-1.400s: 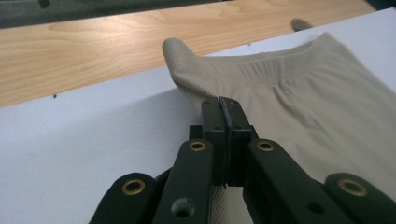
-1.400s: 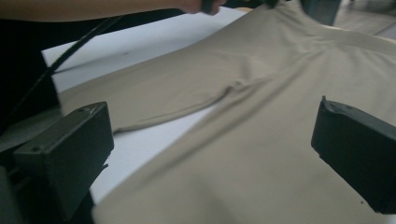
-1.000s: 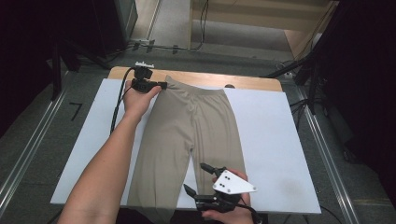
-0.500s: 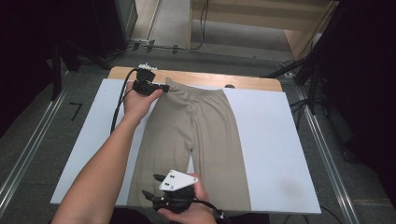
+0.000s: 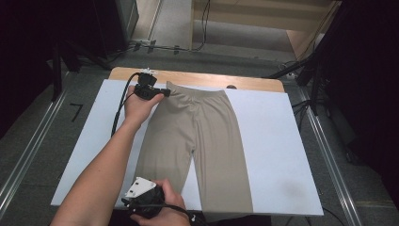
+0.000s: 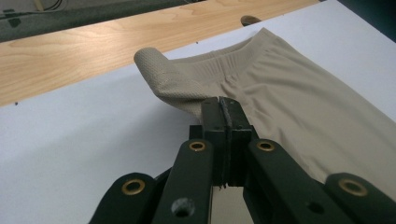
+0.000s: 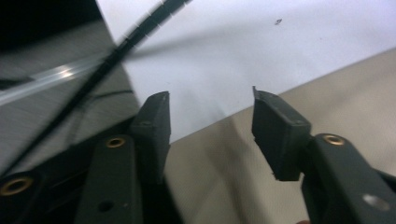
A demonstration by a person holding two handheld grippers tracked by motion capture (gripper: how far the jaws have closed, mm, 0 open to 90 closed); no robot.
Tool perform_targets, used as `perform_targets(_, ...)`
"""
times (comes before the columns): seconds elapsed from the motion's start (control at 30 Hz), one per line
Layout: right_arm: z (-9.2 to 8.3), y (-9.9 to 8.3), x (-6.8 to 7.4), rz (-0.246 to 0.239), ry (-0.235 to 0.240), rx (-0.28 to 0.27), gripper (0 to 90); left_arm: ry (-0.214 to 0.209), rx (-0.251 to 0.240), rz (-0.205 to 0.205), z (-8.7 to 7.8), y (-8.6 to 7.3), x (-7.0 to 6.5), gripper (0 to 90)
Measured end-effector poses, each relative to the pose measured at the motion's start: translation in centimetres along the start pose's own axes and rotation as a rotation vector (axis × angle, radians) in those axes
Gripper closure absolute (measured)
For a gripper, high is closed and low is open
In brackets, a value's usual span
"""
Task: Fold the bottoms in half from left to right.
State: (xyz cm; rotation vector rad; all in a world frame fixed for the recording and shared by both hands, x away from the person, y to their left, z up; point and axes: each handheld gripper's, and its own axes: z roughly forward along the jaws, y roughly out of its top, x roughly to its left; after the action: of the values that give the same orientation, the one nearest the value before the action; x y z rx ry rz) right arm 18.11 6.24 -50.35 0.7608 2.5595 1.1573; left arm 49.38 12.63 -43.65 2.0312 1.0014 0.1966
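Since the earlier frames, the right gripper (image 5: 141, 200) has crossed from the hem of the pants' right leg to the hem of the left leg, at the near edge of the white board (image 5: 277, 155). Its jaws stand apart, with the tan fabric and the board's edge showing between them in the right gripper view; a dark cable (image 7: 135, 35) runs across the board's corner beyond them.

Beige pants (image 5: 202, 141) lie flat on the board, waistband toward the far wooden table edge (image 5: 197, 79), legs reaching the near edge. At the waistband's left corner the left gripper (image 5: 162, 92) holds its place, jaws pressed together on a pinch of the fabric, which curls up into a small fold (image 6: 156, 70) just beyond the tips in the left gripper view. The person's left forearm (image 5: 106, 165) stretches alongside the left leg of the pants.
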Motion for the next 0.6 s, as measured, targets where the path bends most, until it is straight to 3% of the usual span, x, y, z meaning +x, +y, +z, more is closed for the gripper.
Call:
perform_targets(0.07, 1.0, -0.3, 0.2, -0.011, -0.035, 0.028, 43.9, 0.0, 0.0, -0.003, 0.0, -0.2, 0.1, 90.0)
perform_targets(0.13, 0.9, -0.7, 0.2, 0.022, -0.026, 0.016, 45.9, 0.003, 0.004, 0.0, -0.1, -0.3, 0.3, 90.0)
perform_targets(0.27, 0.4, -0.7, 0.0, 0.048, -0.075, 0.045, 47.5, 0.007, 0.009, 0.0, -0.5, -0.6, 0.8, 90.0)
perform_targets(0.43, 0.1, -1.1, -0.4, 0.058, -0.072, 0.048, 56.4, 0.011, 0.008, -0.002, -0.8, -0.9, 1.1, 90.0)
perform_targets(0.5, 0.0, -0.9, -0.6, 0.053, -0.072, 0.064, 62.6, 0.01, 0.007, -0.009, -0.9, -1.0, 1.2, 90.0)
perform_targets(0.6, -0.4, -0.9, -1.2, 0.066, -0.035, 0.089, 83.9, 0.009, 0.004, -0.011, -1.0, -1.0, 1.2, 90.0)
